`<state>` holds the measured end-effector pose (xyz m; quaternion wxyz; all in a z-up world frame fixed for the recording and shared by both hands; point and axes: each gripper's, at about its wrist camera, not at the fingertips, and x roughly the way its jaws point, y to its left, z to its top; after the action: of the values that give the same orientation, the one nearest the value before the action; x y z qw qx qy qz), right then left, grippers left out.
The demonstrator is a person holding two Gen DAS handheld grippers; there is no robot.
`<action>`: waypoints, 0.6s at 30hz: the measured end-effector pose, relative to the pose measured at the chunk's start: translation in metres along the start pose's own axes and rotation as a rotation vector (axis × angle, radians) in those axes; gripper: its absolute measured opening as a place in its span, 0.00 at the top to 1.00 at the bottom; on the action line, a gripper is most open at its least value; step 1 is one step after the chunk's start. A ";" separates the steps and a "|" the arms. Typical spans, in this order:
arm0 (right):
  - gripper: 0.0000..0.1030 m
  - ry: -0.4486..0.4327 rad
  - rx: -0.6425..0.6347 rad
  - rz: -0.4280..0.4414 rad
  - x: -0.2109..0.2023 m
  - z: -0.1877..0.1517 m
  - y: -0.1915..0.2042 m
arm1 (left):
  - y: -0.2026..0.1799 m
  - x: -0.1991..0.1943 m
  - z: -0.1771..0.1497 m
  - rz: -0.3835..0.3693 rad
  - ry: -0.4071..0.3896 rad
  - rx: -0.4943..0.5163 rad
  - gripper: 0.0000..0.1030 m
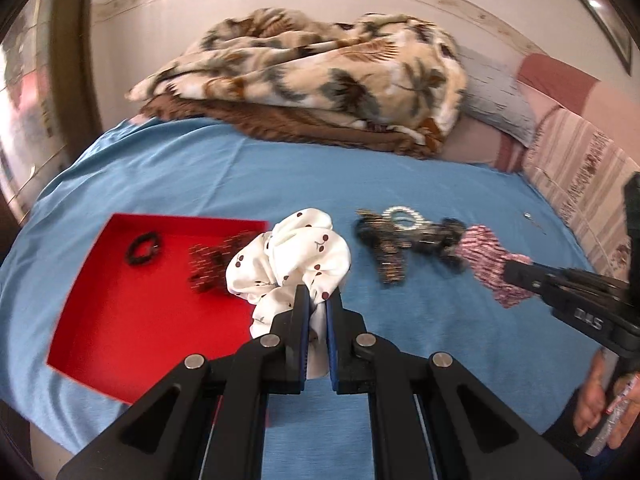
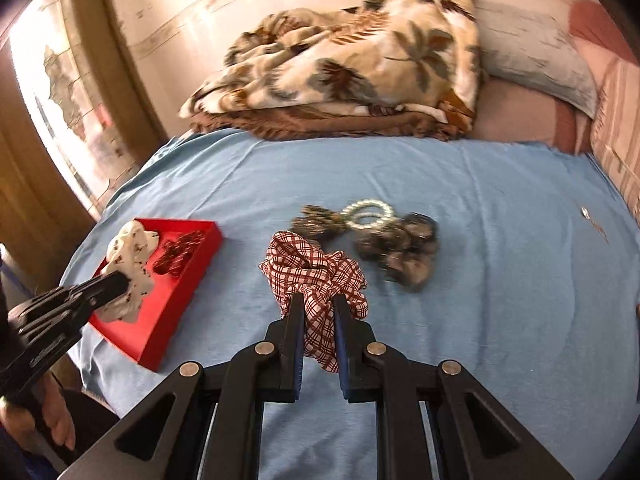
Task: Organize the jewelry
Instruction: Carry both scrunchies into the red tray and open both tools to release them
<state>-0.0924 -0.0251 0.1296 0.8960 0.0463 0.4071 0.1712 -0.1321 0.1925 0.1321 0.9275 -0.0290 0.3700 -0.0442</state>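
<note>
The left tongs (image 1: pixel 317 300) are clamping a white scrunchie (image 1: pixel 288 256) by a bunched fold, holding it over the right edge of the red tray (image 1: pixel 120 320). The right tongs (image 2: pixel 317 306) are pinching a checked scrunchie (image 2: pixel 316 276) the same way, carrying it above the blue sheet (image 2: pixel 480 300) of the bed, right of the tray and well apart from it.

Both scrunchies are hanging limp from the tongs, so they are likely light, soft and crushable; a pinch on any thick gather should hold, and neither should break if dropped.

In the tray a black band (image 1: pixel 143 249) is lying at the far left, with a dark glittery piece (image 1: pixel 210 262) to its right. Beyond the checked scrunchie a small pile is waiting on the sheet: a pearl ring (image 2: pixel 370 212) lying between a dark beaded piece (image 2: pixel 316 222) on its left and a dark bow-like one (image 2: pixel 404 252) on its right. The pearls look harder and more slippery, so gripping across the ring's band would probably be safest. A patterned blanket (image 1: pixel 320 76) is heaped at the far end of the bed.
</note>
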 end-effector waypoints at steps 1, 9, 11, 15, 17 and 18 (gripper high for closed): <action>0.86 0.002 -0.014 0.002 0.001 0.001 0.007 | 0.009 0.000 0.000 0.010 0.000 -0.012 0.93; 0.86 0.031 -0.110 0.025 0.020 0.004 0.060 | 0.073 0.002 -0.001 0.094 -0.009 -0.099 0.93; 0.86 0.036 -0.123 0.038 0.025 0.005 0.072 | 0.092 0.003 0.000 0.114 -0.006 -0.130 0.93; 0.86 0.043 -0.145 0.076 0.035 0.011 0.099 | 0.125 0.003 0.002 0.155 0.000 -0.177 0.93; 0.86 0.047 -0.158 0.106 0.041 0.014 0.114 | 0.142 0.003 0.002 0.170 0.006 -0.203 0.93; 0.86 0.051 -0.163 0.126 0.045 0.015 0.122 | 0.149 0.004 0.001 0.177 0.007 -0.211 0.92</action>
<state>-0.0868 0.1055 0.1349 0.8737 -0.0057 0.4107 0.2607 -0.1195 0.3402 0.1178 0.9183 -0.0935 0.3769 0.0766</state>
